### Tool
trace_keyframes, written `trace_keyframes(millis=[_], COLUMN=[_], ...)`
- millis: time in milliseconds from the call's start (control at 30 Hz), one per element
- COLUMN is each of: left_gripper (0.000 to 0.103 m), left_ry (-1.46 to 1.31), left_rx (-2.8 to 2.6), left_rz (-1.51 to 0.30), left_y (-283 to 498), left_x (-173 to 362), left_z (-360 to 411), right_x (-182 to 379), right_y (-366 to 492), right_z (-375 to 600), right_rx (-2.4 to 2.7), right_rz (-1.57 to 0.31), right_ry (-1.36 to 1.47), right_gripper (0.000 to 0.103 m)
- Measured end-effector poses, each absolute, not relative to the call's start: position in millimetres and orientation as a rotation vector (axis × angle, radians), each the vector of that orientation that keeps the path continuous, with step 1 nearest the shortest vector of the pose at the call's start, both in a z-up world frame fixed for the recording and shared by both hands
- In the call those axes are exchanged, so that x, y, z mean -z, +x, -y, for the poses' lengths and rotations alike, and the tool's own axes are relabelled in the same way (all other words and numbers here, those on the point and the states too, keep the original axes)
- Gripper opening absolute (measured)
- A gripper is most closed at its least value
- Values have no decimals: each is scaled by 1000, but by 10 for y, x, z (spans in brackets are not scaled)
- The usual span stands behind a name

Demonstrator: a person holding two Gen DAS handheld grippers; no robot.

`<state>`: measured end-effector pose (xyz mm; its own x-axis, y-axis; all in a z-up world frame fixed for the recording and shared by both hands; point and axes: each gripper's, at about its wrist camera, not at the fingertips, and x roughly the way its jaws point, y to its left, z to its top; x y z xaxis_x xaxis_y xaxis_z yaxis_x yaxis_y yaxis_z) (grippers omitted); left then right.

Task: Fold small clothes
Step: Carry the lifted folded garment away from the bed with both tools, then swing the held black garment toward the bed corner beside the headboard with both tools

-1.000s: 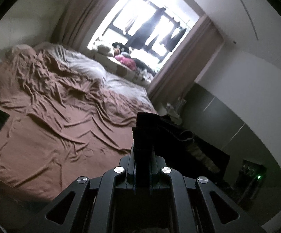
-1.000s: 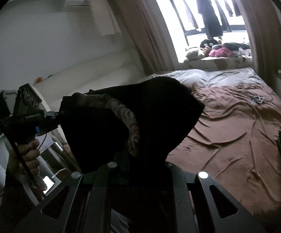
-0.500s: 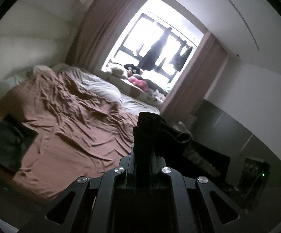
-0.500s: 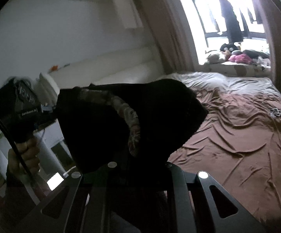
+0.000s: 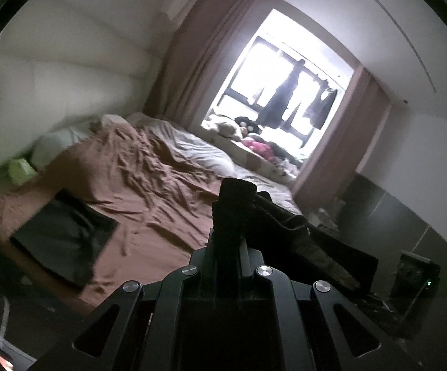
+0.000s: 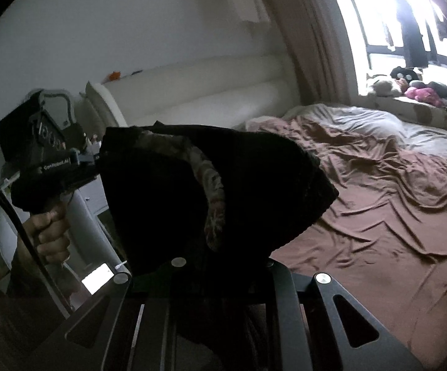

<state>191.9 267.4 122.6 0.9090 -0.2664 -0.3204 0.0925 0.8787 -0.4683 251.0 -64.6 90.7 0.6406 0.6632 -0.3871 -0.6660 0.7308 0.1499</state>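
Between my two claws, up in the air off the near side of the bed, hangs the dark garment I am working on. My left claw is pinched tight on one bunched edge of it, the cloth standing up between the fingers and trailing away to that claw's right, where a patterned band runs along it. In the right wrist view the same left claw shows off to the left, gripped by a bare hand, with the garment stretched from it across to my right claw. The right claw's fingers are buried under the drooping fabric, so I cannot see them directly, but the cloth gathers down into them and looks clamped there; the patterned band curves down the middle of the cloth towards it. Beyond both claws the bed is covered by a creased brown sheet, with a pale duvet further off towards the window. To the left of my left claw, lying flat on the brown sheet, is another dark folded piece, well apart from the held garment.
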Motion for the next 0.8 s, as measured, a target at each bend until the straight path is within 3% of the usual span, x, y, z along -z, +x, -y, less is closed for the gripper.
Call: trace_keyframes(millis=[800], left_gripper=[8], left_ry=[-394], left_rx=[-116], left_rz=[-354], left_y=[2339], left_x=[-1234], left_z=[-4614], right_x=[-710], right_y=[3388], right_z=[-867], right_rx=[-956], right_rz=[-459], right_ry=[-66], right_gripper=[11])
